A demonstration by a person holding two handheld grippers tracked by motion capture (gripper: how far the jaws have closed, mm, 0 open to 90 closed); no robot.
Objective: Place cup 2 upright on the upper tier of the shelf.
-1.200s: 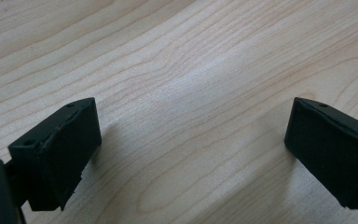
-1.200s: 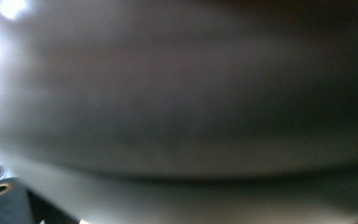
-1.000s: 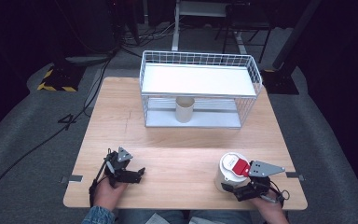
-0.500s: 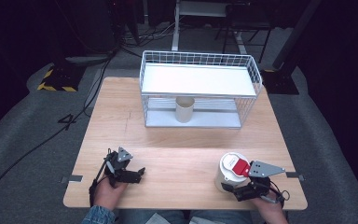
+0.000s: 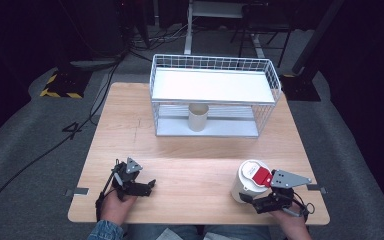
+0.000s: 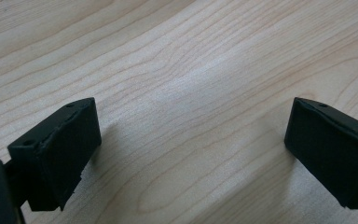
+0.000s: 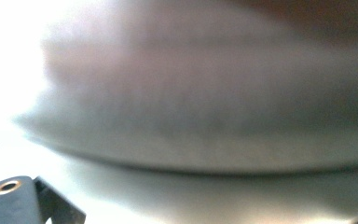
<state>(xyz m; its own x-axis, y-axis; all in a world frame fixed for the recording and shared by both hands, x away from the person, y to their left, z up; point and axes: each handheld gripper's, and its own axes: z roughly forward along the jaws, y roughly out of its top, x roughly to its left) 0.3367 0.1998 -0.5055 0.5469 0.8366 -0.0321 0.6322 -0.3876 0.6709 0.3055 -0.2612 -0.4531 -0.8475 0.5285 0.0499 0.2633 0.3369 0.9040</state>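
Observation:
A white cylindrical container (image 5: 245, 181) with a red patch on its top stands at the table's near right. My right gripper (image 5: 251, 199) sits low against its near side, apparently shut on it. In the right gripper view the container (image 7: 191, 93) is a pale blur pressed close to the camera and hides the jaws. My left gripper (image 5: 147, 186) rests at the near left of the table. Its jaws stand wide open over bare wood, with nothing between them (image 6: 191, 140).
A white wire rack (image 5: 215, 65) with a flat white shelf stands at the far middle of the wooden table (image 5: 195, 150). A beige cup (image 5: 198, 117) stands upright under the shelf. Cables and stand legs lie on the floor beyond.

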